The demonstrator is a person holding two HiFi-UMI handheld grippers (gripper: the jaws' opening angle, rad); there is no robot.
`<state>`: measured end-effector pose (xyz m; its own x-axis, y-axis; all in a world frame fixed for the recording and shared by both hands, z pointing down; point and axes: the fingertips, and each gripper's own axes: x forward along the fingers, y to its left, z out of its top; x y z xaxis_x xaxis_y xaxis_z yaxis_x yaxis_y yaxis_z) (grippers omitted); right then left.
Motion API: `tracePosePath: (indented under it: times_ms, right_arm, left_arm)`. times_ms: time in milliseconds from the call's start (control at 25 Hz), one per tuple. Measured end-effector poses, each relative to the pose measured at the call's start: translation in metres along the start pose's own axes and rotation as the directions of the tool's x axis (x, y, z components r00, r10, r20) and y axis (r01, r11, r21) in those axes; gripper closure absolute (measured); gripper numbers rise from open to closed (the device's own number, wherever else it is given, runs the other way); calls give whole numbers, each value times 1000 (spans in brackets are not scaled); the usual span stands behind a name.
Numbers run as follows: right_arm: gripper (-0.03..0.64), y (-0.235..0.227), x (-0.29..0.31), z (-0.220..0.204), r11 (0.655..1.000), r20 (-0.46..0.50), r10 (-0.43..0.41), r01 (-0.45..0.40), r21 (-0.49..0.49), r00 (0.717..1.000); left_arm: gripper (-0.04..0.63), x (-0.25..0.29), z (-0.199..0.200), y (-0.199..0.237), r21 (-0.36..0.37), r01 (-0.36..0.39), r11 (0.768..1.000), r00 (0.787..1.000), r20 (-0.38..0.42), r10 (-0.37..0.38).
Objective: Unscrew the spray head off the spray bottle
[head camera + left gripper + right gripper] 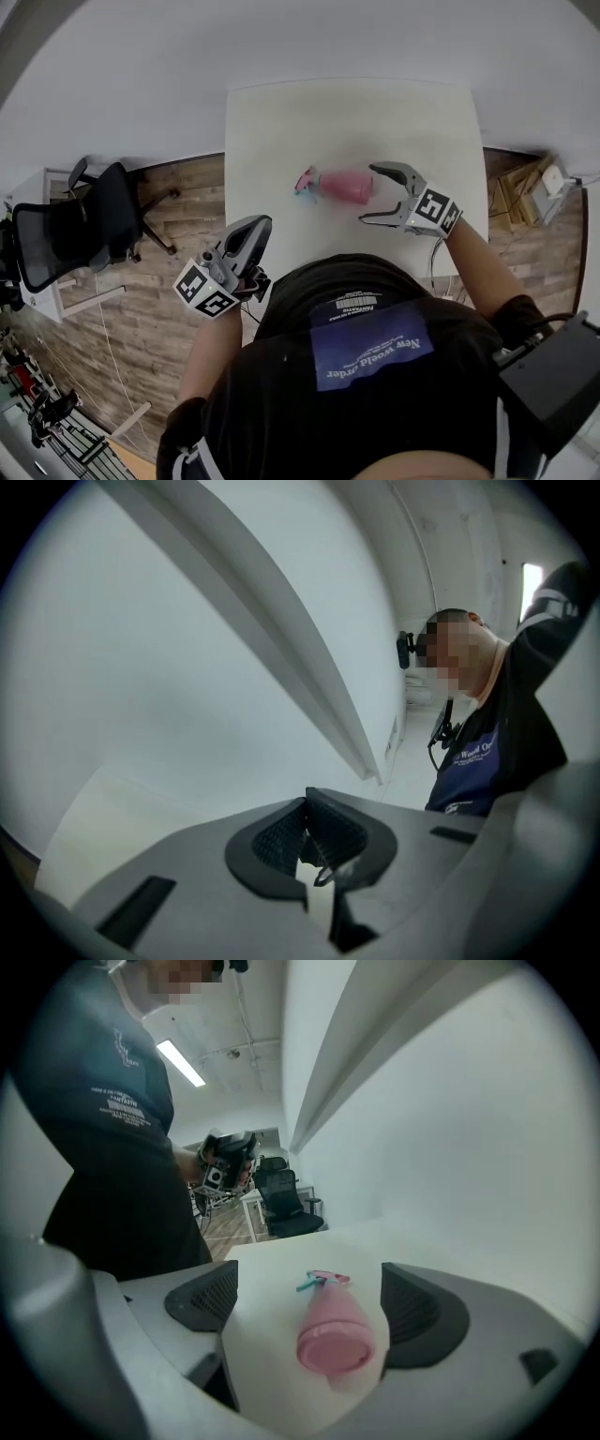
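**Table** [356, 122]: white, square top, bare apart from one item. It shows again in the right gripper view [262, 1335].

**Bottle** [345, 186]: pink, lying on its side near the middle of the table. In the head view its base points right and its neck points left. In the right gripper view [336, 1321] the round base faces the camera.

**Spray head** [306, 182]: teal and pink, still on the bottle's neck at the end far from the right gripper [322, 1281].

**Right gripper** [369, 195]: low over the table, pointing at the bottle's base. The jaws are spread wide, one on each side of the base [314, 1305]. There is a clear gap at one pad. The other pad is close to the base, and contact there cannot be told. Nothing is pinched. Its marker cube [436, 210] sits behind the jaws.

**Left gripper** [260, 225]: at the table's near left edge, well apart from the bottle. The jaws are pressed together with nothing between them [307, 822]. Its marker cube [204, 291] faces up. This gripper also shows far off in the right gripper view [217, 1171].

**Person** [375, 375]: dark shirt, standing at the near side of the table, one gripper in each hand.

**Chair** [84, 230]: black office chair, left of the table, on the floor.

**Floor** [178, 216]: wood planks.
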<state>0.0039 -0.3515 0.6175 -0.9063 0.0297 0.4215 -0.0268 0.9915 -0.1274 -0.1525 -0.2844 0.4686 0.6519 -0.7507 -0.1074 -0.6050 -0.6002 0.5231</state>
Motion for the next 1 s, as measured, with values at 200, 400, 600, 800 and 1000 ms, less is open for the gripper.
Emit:
tracePosePath:
  times_ms: [200, 400, 600, 800, 1000]
  right_arm:
    - [153, -15, 23, -31, 998, -36, -34, 32, -48, 999]
    - [146, -21, 47, -62, 997, -100, -33, 26, -76, 994]
    - [146, -22, 62, -78, 997, -116, -38, 29, -77, 993]
    - [146, -22, 72, -82, 997, -102, -39, 31, -74, 994]
    - [146, -23, 82, -84, 996, -108, -37, 28, -87, 993]
  left_arm:
    - [591, 9, -9, -6, -7, 16, 1000, 998, -63, -17]
    - [591, 7, -12, -2, -16, 16, 1000, 996, -85, -17]
    - [591, 4, -16, 1, -21, 15, 1000, 994, -111, -18]
    - [591, 3, -16, 1, -20, 10, 1000, 993, -120, -12]
    - [591, 0, -17, 2, -20, -2, 1000, 992, -126, -1]
